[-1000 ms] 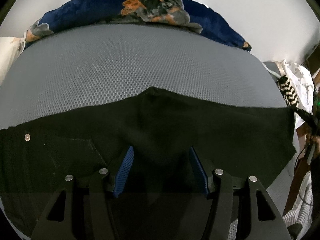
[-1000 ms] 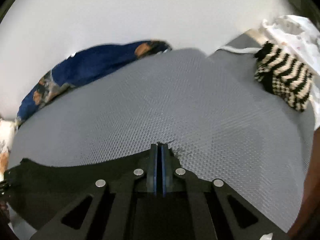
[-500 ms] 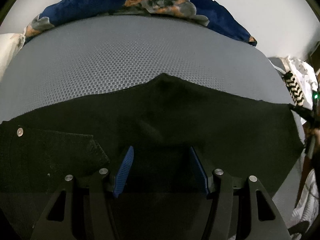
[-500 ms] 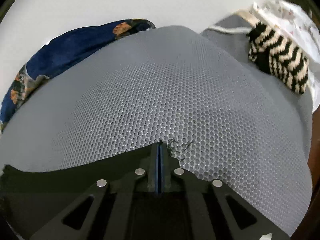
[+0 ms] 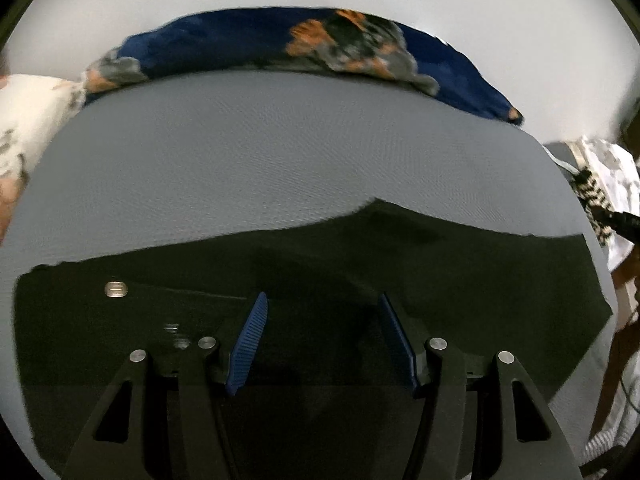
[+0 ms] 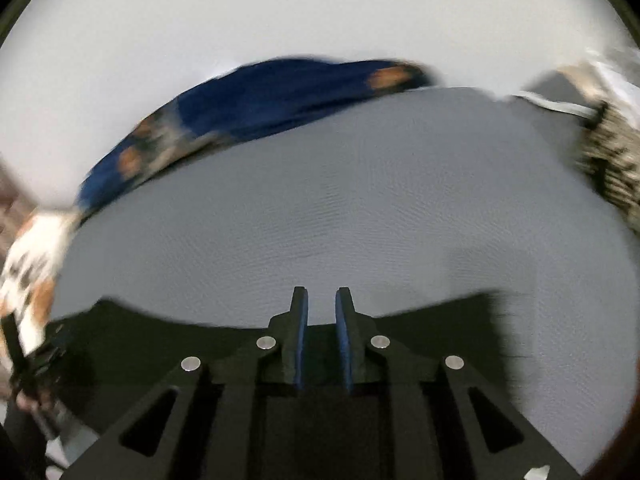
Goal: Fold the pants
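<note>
Your black fabric pants point(image 5: 360, 280) lie flat on the grey mesh mattress point(image 5: 280, 152), long axis left to right. Your left gripper point(image 5: 321, 312) hovers over them, jaws apart. Your right gripper point(image 6: 322, 300) is slightly parted, gripping nothing; that view is blurred.

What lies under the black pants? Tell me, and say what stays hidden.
The black pants lie spread on a grey mesh-textured mat, which shows beyond their far edge and at both sides. Whatever sits directly beneath the dark cloth is covered, as is any lower layer of the pants.
</note>
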Available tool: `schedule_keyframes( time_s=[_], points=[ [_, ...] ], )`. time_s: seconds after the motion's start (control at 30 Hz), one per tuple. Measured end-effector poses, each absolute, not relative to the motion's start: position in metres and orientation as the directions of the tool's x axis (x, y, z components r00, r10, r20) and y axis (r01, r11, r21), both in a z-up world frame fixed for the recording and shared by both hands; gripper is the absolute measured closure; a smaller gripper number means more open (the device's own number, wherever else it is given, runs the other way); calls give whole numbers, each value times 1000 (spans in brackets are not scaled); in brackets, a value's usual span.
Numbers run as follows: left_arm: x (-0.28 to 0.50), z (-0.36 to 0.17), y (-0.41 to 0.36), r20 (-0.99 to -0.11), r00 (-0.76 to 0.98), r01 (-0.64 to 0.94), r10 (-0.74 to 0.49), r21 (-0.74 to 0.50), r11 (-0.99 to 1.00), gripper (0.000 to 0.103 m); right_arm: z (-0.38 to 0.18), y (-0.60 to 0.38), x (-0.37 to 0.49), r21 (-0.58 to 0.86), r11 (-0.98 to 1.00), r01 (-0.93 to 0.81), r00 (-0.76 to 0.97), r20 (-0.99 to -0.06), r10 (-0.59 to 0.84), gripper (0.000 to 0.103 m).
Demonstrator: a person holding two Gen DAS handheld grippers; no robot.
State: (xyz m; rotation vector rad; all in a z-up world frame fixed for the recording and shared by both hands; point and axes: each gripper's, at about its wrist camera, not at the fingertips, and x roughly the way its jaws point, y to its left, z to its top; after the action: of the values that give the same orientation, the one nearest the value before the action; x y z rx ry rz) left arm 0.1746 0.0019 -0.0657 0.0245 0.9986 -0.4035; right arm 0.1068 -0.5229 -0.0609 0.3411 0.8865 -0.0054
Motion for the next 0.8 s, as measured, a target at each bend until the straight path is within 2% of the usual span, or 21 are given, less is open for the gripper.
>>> schedule_keyframes(
  time_s=[0.2,0.33,0.37,0.43,0.47,0.8],
  points=[
    [176,-71,36,-826,488,288,-281,-151,946,45,-80,-395,162,362,918,-158,504,-770,391,87],
    [174,-75,50,-824,494,272,-278,-157,949,45,-90,-324,190,413,859,-302,402,-762,508,87],
    [174,-76,52,-822,492,271,-285,-166,948,45,-91,-307,197,414,845,-337,380,-762,525,86],
    [175,-77,53,-822,488,273,-294,-176,946,45,-94,-278,208,420,820,-388,338,-763,551,75],
    [175,-77,53,-821,489,276,-294,-175,945,45,-95,-270,213,422,812,-403,325,-764,558,73],
    [176,-78,61,-812,475,281,-340,-227,933,44,-120,-210,255,421,769,-481,190,-806,560,72]
  ],
)
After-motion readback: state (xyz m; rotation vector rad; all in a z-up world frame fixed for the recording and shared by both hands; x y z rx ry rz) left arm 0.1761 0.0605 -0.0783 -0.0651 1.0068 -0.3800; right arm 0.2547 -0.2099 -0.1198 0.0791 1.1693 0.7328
